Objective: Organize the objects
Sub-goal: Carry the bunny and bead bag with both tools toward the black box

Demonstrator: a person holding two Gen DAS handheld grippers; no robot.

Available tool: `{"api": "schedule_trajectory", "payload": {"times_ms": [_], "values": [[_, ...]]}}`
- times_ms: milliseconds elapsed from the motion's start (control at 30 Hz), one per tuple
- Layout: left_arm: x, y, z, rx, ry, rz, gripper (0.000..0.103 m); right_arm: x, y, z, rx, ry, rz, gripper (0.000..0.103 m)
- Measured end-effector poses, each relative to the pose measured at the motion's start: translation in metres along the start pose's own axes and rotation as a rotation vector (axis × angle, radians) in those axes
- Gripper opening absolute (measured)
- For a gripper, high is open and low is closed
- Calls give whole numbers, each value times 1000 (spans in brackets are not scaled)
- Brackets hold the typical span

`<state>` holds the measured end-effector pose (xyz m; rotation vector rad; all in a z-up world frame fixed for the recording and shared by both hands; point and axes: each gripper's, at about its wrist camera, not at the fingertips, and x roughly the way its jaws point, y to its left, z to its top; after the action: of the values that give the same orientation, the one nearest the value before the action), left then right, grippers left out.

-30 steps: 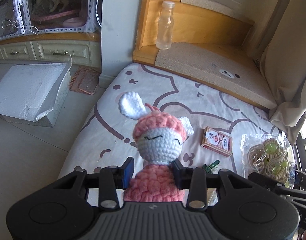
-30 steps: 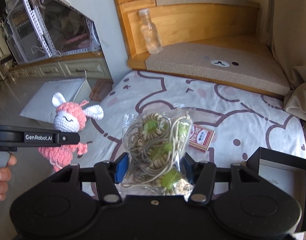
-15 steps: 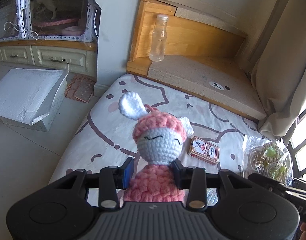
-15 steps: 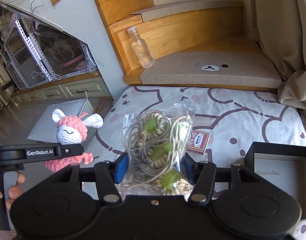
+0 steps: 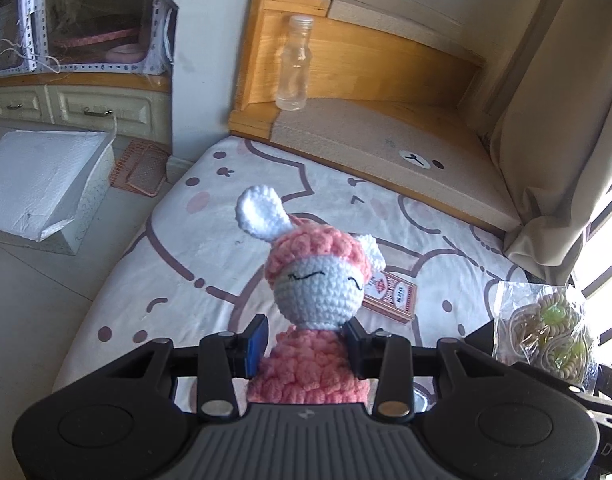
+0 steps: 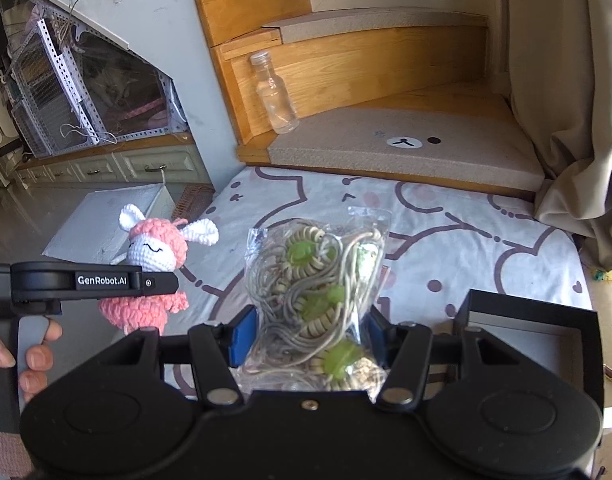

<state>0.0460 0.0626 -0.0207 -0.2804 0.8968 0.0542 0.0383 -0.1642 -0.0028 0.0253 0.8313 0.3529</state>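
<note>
My left gripper [image 5: 306,344] is shut on a pink and white crocheted bunny [image 5: 318,280], held upright above the bed. The bunny also shows in the right wrist view [image 6: 154,252], gripped by the left gripper [image 6: 162,284]. My right gripper [image 6: 310,336] is shut on a clear bag of beige coiled cords with green beads [image 6: 318,292], held above the bed; the bag also shows at the right of the left wrist view [image 5: 546,328]. A red card box [image 5: 394,296] lies on the bedsheet behind the bunny.
The bed [image 5: 186,248] has a white bear-print sheet. A black open box [image 6: 530,332] sits at its right. A clear empty bottle [image 5: 294,64] stands on the wooden step behind. A white carton [image 5: 38,184] is on the floor left. A curtain [image 6: 566,120] hangs right.
Both grippers have risen and pulled back from the bed while keeping their objects. More of the wooden steps and wall is in view, and the card box is now partly hidden behind the bunny.
</note>
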Motion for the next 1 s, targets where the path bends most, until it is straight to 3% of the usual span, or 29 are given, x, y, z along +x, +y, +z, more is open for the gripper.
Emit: {"api": "schedule_trajectory", "payload": {"times_ms": [1000], "values": [[18, -135, -17, 134, 66, -195, 42, -56, -121, -35, 161, -21, -178, 58]]}}
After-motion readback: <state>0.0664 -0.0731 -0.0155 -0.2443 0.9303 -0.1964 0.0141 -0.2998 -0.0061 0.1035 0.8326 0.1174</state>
